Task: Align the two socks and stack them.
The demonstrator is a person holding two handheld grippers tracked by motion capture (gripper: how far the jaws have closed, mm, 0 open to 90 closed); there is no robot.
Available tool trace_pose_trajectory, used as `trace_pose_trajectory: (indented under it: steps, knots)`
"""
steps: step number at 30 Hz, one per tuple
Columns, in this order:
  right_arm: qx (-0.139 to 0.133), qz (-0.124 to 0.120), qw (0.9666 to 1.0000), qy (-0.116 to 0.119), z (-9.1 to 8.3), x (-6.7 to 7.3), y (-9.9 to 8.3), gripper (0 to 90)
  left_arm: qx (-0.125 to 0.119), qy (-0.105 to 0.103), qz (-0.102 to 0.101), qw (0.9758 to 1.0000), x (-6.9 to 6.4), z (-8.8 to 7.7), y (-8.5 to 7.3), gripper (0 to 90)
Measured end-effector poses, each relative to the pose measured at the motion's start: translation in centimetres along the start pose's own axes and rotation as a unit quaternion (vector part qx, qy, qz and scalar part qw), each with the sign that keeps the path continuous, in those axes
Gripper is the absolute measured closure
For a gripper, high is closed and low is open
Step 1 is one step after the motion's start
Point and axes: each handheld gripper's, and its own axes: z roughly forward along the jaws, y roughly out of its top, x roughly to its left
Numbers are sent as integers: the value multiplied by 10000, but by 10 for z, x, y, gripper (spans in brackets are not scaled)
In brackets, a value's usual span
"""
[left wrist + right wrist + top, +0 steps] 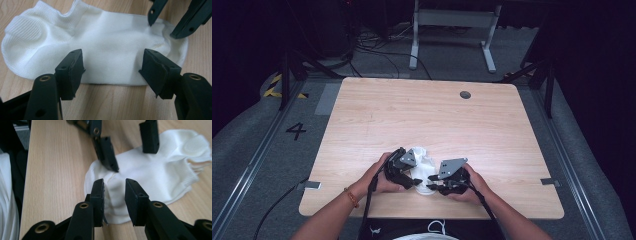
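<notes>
The white sock (100, 50) lies flat near your edge of the worktop (437, 115), between your two grippers; it looks light, soft and limp, so expect it to sag and fold wherever you lift it, and take it by the ribbed cuff or the toe end rather than mid-body. Your left gripper (111, 72) has its jaws spread wide over the sock without pinching it, while the right gripper (114, 195) has its jaws narrowly apart just at the sock's end, gripping nothing that you can see. The pale wood surface is smooth and bare, with grey carpet and a metal frame beyond.
</notes>
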Motion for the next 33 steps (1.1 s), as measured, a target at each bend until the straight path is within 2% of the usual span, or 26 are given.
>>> trace_pose_trajectory:
  steps: [4, 8, 12, 15, 18, 20, 22, 24, 26, 28, 30, 31, 33]
  knots:
    - [87, 7, 9999, 67, -2, 2, -4, 697, -145, 16, 8, 9999, -1, 2, -2, 339]
    - [266, -176, 9994, 128, -3, 10, -8, 665, -179, -11, 70, 9998, 0, 4, -2, 335]
    - [276, -255, 9992, 134, -6, 15, -8, 679, -273, -112, 136, 9995, -1, 9, 2, 330]
    - [124, -350, 9987, 341, -12, 20, -9, 681, -277, -239, 246, 9990, -3, 17, 12, 329]
    - [-18, -524, 9978, 411, -22, 28, -10, 663, -324, -355, 353, 9982, -7, 23, 18, 329]
    - [-202, -596, 9972, 395, -30, 30, -11, 664, -248, -379, 465, 9979, -7, 24, 22, 329]
    - [-265, -645, 9967, 409, -32, 29, -12, 673, -234, -403, 467, 9978, -7, 25, 23, 326]
    - [-194, -613, 9971, 405, -29, 28, -14, 678, -258, -411, 413, 9980, -5, 25, 24, 322]
    - [-57, -627, 9971, 415, -23, 27, -18, 683, -280, -322, 310, 9986, -4, 24, 26, 286]
    - [-11, -620, 9972, 414, -18, 26, -21, 684, -333, -134, 315, 9989, -3, 20, 26, 284]
    - [-8, -623, 9972, 419, -16, 25, -22, 688, -400, 38, 237, 9989, 0, 18, 25, 285]
    - [22, -621, 9973, 402, -15, 25, -22, 690, -436, 88, 144, 9989, 3, 18, 24, 284]
    - [7, -648, 9972, 369, -14, 26, -23, 689, -323, 279, -37, 9991, 9, 18, 22, 283]
